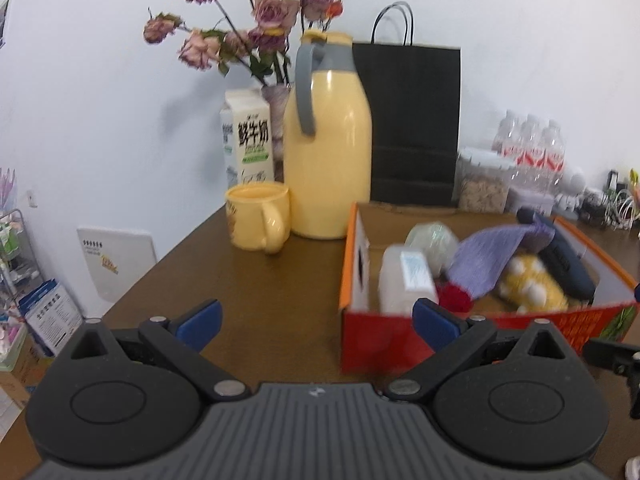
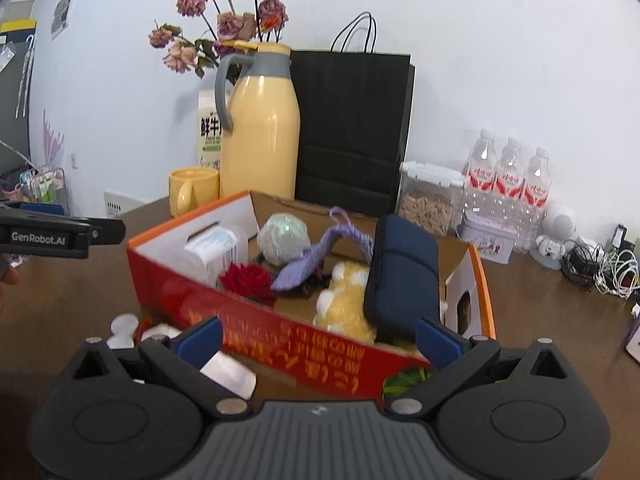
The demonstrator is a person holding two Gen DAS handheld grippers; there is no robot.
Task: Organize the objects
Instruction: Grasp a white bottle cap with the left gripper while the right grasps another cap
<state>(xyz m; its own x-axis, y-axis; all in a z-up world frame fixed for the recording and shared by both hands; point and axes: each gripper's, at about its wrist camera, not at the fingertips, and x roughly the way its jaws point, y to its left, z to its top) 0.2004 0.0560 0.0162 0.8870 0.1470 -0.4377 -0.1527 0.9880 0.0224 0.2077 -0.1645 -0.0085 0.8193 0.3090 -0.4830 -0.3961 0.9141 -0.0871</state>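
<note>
An open red and orange cardboard box [image 2: 280,332] stands on the brown table [image 1: 248,280]. Inside lie a white plastic container [image 2: 214,254], a pale green ball [image 2: 282,238], a purple knitted cloth [image 2: 316,258], a red flower [image 2: 248,280], a yellow dotted plush [image 2: 344,308] and a navy pouch [image 2: 402,276]. My right gripper [image 2: 319,340] is open just in front of the box's near wall. Small white items [image 2: 124,326] lie on the table by its left finger. My left gripper [image 1: 318,324] is open and empty, left of the box [image 1: 376,340].
Behind the box stand a yellow jug [image 1: 328,152], a yellow mug [image 1: 258,220], a milk carton [image 1: 248,140], dried roses [image 1: 240,36] and a black paper bag [image 1: 412,120]. A cereal jar [image 2: 428,200], water bottles [image 2: 508,184] and cables [image 2: 600,268] fill the back right. The table's edge runs along the left.
</note>
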